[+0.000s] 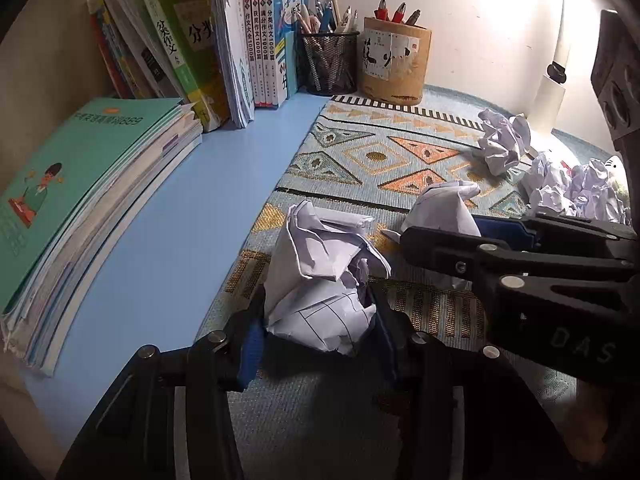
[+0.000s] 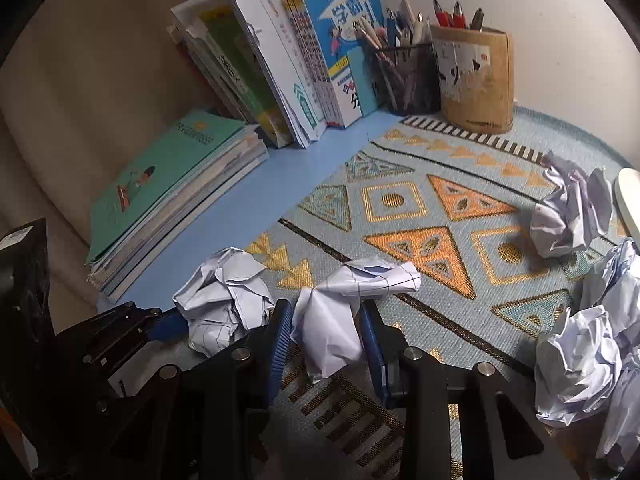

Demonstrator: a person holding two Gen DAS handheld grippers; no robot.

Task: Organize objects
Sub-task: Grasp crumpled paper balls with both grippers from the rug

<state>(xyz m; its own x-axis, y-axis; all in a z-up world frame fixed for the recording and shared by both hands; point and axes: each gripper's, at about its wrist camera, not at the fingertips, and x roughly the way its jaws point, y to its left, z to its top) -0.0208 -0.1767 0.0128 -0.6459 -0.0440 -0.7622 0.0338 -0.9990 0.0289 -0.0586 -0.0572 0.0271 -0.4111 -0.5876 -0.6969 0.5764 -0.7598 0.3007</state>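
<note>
While over patterned mat (image 2: 460, 200), left hand-held gripper (image 1: 320, 320) and right hand-held gripper (image 2: 326, 340) each seemingly clamp 1 paper ball.

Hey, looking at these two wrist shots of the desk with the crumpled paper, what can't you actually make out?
- Desk lamp: left wrist view, glare washes out its top.
- Paper heap: right wrist view, cut off by the right edge, so no count.
- Underside of the paper ball in the left gripper: hidden by the fingers.
- Pens in the mesh cup: too small to tell kinds.
</note>
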